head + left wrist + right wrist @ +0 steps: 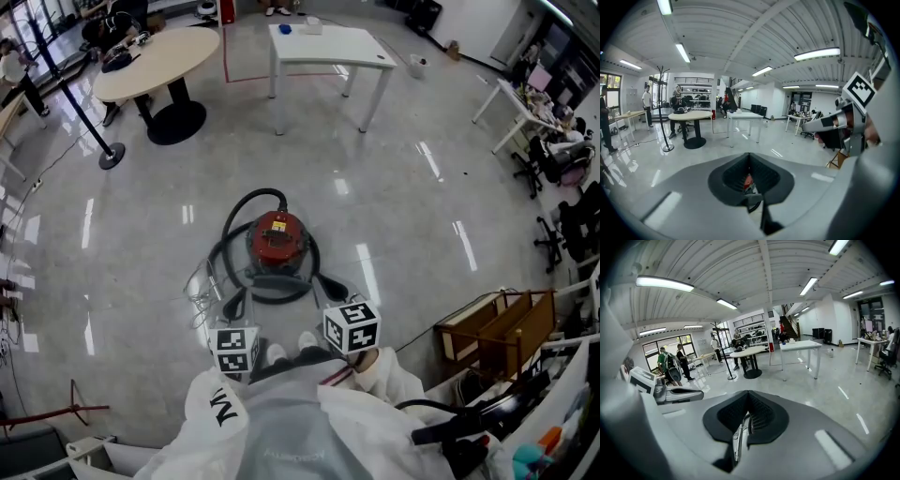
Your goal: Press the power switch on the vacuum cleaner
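Nearest, at 6 o'clock, the person's white jacket (281,431) fills the lower edge of the head view, with the two marker cubes just ahead of it, one at 7 o'clock (236,349) and one at 5 o'clock (352,325). The left tongs (751,186) are clenched on nothing, with a sliver of red showing through the slit between the tips. The right tongs (741,425) are likewise clenched and hold nothing. Just beyond them, at 12 o'clock, the vacuum cleaner (278,239) sits on the glossy grey floor (403,216): a round red body, its black hose (246,202) looping over it and around its base. Its switch is too small to pick out. Bare floor lies open all round it from 9 to 3 o'clock. A wooden crate (497,328) crowds the 3 o'clock edge, with office chairs (562,225) at 2 o'clock. A barrier post (111,155) stands at 10 o'clock. Farthest off are a round bench (155,61) at 11 o'clock and a white rectangular bench (328,42) at 12 to 1 o'clock
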Available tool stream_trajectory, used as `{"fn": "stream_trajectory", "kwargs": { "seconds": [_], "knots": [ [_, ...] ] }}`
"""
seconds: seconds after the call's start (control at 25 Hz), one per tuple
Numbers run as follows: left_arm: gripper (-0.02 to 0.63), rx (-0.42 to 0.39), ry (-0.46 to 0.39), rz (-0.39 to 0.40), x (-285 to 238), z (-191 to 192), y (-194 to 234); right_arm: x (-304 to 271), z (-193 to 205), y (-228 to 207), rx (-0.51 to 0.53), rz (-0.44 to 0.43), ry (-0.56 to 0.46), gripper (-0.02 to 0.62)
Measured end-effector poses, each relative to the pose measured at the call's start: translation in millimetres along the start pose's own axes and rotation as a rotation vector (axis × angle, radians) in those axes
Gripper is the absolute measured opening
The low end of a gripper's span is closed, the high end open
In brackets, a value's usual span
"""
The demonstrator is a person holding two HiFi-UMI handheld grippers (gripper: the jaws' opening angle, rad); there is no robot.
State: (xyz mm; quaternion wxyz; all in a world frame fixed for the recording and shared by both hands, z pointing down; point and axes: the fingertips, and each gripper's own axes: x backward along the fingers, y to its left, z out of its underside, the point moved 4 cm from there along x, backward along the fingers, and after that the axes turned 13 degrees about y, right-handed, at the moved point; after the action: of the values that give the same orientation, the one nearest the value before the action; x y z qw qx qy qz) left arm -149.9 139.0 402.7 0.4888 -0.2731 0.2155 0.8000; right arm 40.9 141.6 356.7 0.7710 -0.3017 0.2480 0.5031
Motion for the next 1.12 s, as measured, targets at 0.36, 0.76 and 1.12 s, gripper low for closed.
{"fn": "stream_trajectory", "kwargs": {
  "seconds": [0.36, 0.76, 1.12],
  "knots": [
    [0.0, -0.026, -0.028, -0.046, 0.3, -26.7, -6.2, 5.7, -16.7, -18.1, 0.012, -0.036, -0.037, 0.0],
    [0.0, -0.035, -0.028, -0.051, -6.5, -38.2, -27.4, 10.9, -17.8, -39.5, 0.008, -0.053, -0.048, -0.002],
    [0.0, -0.055, -0.023, -0.043, -10.8, -41.3, -40.0, 14.6, -13.9, -50.0, -0.007, -0.056, -0.05, -0.002]
  ]
}}
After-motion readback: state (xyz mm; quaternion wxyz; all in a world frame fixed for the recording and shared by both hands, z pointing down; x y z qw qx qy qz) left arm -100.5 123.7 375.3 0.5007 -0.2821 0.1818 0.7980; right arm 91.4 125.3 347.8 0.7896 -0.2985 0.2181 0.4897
